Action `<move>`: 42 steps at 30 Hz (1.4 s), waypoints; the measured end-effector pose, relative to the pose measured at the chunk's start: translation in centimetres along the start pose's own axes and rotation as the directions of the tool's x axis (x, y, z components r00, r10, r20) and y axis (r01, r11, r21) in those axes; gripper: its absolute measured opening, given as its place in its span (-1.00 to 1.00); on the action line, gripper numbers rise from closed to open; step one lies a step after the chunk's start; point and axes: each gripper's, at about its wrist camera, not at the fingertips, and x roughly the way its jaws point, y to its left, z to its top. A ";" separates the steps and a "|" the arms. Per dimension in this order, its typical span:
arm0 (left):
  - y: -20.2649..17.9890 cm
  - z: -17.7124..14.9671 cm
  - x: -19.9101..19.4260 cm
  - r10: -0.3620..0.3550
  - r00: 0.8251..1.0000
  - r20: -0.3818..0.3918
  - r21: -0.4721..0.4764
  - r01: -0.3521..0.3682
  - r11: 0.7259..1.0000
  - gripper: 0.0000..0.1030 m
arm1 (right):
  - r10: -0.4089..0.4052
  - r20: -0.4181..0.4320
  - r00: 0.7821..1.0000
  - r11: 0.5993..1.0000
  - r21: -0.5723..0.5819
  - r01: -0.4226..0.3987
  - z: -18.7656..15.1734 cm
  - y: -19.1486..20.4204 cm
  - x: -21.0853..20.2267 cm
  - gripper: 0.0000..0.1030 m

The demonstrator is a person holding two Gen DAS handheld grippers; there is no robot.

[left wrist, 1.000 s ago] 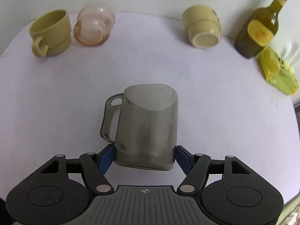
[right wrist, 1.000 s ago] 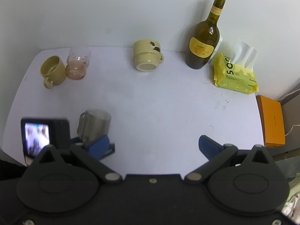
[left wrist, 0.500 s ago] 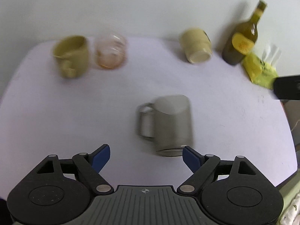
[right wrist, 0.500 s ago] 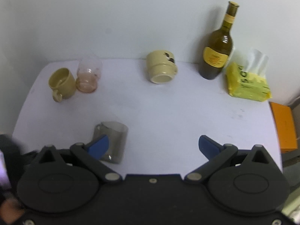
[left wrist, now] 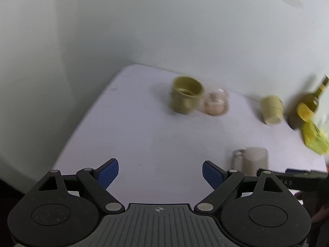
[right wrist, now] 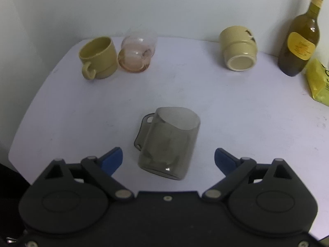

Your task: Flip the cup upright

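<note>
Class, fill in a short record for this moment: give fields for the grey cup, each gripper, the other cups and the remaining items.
grey cup: grey translucent cup, on the white table, handle to its left
right gripper: right gripper open, either side of cup, not touching
left gripper: left gripper open, empty
other cups: olive mug upright; pink glass and cream mug on their sides
other items: bottle, yellow tissue pack

Soft, even, slightly dim light is seen in both views. Left wrist view is motion-blurred: olive mug [left wrist: 186, 97], bottle [left wrist: 306, 105] and grey cup [left wrist: 254, 160] are smeared. Right wrist view is sharp; faint shadows lie under the grey cup [right wrist: 168, 142]. Edges are bent by fisheye, corners vignetted black.
</note>
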 end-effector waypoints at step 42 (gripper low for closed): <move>5.6 1.1 -4.1 -0.081 0.991 0.110 -0.094 0.092 0.991 0.74 | -0.141 -0.019 0.990 0.982 -0.132 0.137 3.1 3.0 0.1 0.24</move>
